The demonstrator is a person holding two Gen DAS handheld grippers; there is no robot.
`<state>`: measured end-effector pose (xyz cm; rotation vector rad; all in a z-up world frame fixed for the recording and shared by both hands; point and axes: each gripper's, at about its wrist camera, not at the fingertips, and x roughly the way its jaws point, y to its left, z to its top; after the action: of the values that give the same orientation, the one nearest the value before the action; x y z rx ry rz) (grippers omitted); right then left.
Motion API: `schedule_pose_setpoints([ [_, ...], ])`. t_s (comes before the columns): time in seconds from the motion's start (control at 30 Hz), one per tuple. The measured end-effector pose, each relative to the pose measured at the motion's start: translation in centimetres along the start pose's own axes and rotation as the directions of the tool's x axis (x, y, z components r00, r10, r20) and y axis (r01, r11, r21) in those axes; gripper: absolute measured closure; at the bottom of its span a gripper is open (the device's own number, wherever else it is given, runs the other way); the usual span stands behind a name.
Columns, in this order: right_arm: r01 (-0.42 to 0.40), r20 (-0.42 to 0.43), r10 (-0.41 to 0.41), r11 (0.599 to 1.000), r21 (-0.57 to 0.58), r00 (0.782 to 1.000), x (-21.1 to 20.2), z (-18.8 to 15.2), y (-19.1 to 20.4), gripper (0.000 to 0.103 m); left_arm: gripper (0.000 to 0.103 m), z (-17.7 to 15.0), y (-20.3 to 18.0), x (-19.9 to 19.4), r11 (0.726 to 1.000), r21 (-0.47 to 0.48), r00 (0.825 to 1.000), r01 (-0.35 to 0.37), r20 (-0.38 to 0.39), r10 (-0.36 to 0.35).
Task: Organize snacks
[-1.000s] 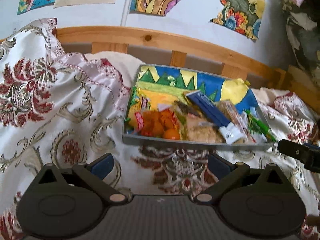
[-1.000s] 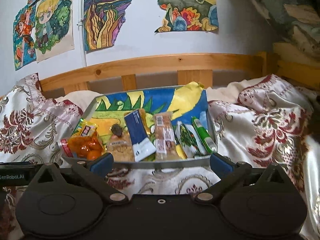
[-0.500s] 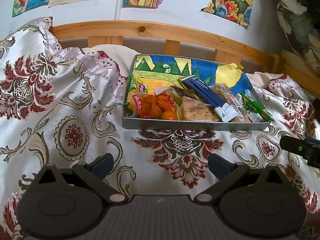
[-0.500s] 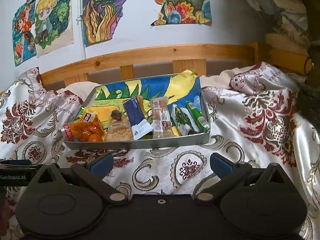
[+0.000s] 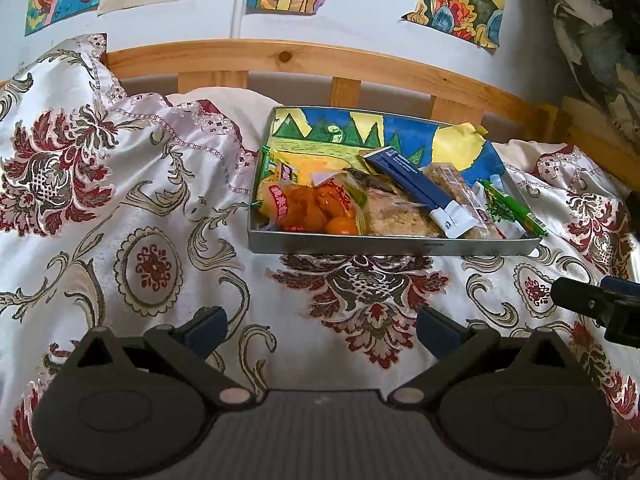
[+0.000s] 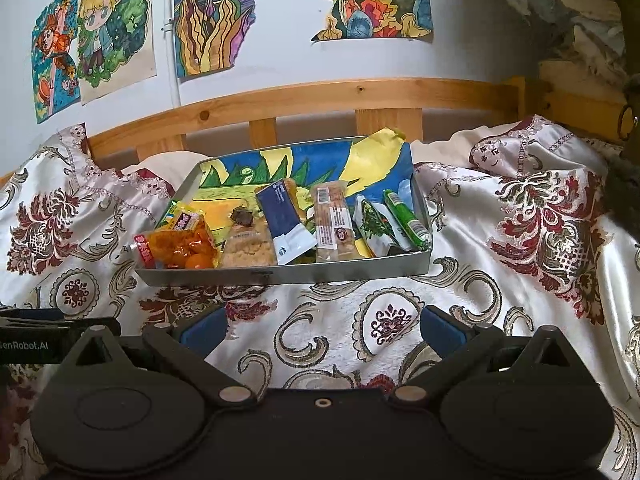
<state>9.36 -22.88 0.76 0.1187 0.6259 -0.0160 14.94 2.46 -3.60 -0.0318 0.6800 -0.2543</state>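
The snacks lie lined up in the grey tray (image 6: 280,276) on the bed's patterned bedspread (image 6: 340,328), and both the left tongs (image 5: 320,326) and right tongs (image 6: 322,326), wide open and empty, have drawn back from it, so the sorting looks finished.
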Motion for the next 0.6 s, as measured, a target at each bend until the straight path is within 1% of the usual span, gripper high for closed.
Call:
schedule_pose_setpoints([
  [0.23,0.0,-0.001,0.0,1.0,0.001,1.0,0.0,-0.02,0.01,0.001,0.0,0.02,-0.16,0.02,1.0,0.002,1.0,0.005,0.0,-0.005],
  [0.43,0.001,-0.001,-0.001,1.0,0.001,1.0,0.02,-0.04,-0.01,0.001,0.0,0.0,-0.06,0.0,0.999,-0.02,1.0,0.025,-0.006,-0.025],
  [0.6,0.0,-0.001,0.0,1.0,0.0,1.0,0.02,-0.04,-0.01,0.001,0.0,0.08,-0.21,-0.04,1.0,-0.01,1.0,0.022,-0.014,-0.023],
])
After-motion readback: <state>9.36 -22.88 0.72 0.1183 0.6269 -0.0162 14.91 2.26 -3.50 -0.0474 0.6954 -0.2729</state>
